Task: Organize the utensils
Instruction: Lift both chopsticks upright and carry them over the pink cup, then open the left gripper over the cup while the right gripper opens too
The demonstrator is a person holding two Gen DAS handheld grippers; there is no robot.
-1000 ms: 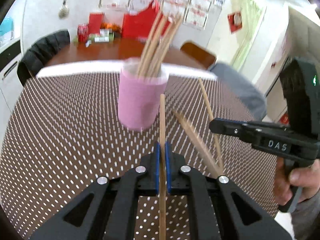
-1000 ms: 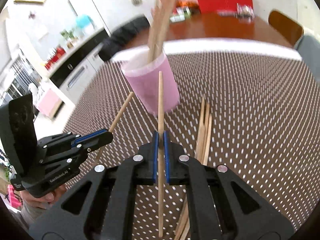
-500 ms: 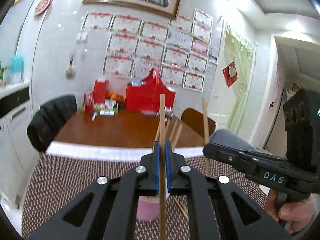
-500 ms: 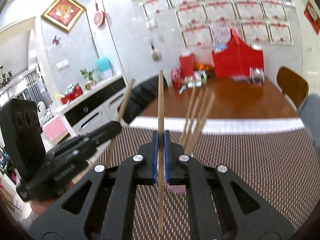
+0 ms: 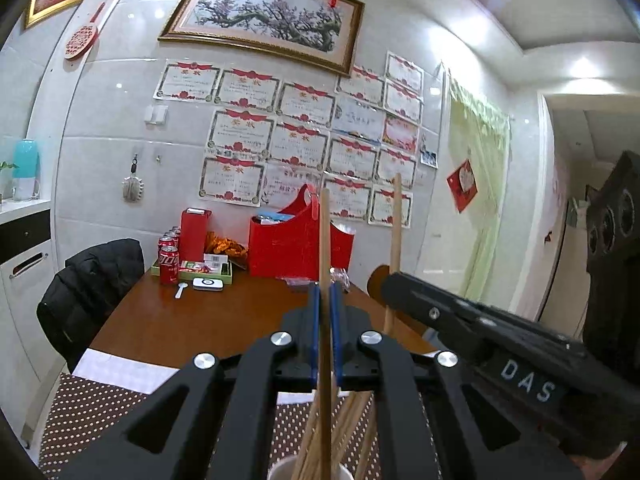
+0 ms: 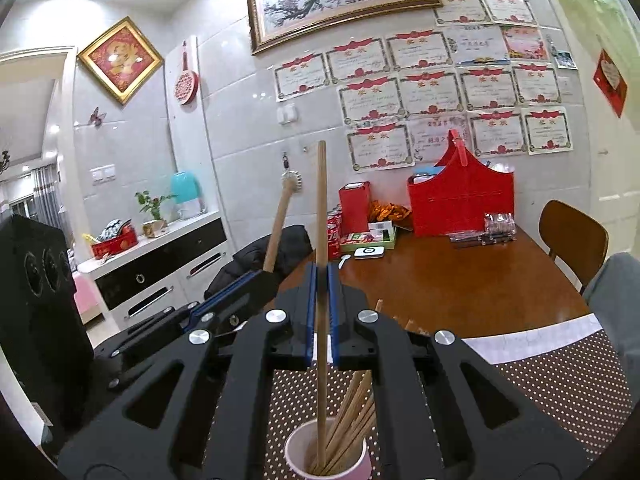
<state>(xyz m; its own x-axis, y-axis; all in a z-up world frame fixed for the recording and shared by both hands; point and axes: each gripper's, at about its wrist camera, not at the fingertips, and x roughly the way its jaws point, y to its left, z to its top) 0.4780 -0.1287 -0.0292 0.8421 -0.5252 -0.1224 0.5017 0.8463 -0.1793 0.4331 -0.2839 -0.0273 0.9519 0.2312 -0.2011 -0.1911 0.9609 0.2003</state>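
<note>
My left gripper (image 5: 325,292) is shut on a wooden chopstick (image 5: 325,240) held upright, its lower end over the pink cup's white rim (image 5: 280,470). My right gripper (image 6: 322,276) is shut on another wooden chopstick (image 6: 320,208), upright, with its lower end inside the pink cup (image 6: 296,456). The cup holds several more chopsticks (image 6: 352,420) and stands on the dotted brown mat (image 6: 560,384). Each gripper shows in the other's view: the right one (image 5: 394,280) to my left gripper's right, the left one (image 6: 262,276) to my right gripper's left.
Beyond the mat is a brown wooden table (image 6: 460,280) with a red basket (image 6: 460,200), red cans (image 5: 168,260), a small tray and a white device. A black jacket hangs on a chair (image 5: 88,284); a brown chair (image 6: 572,236) stands at the right.
Both grippers have risen and tilted up, bringing their chopsticks upright above the cup. The right chopstick's lower end is now inside the cup.
</note>
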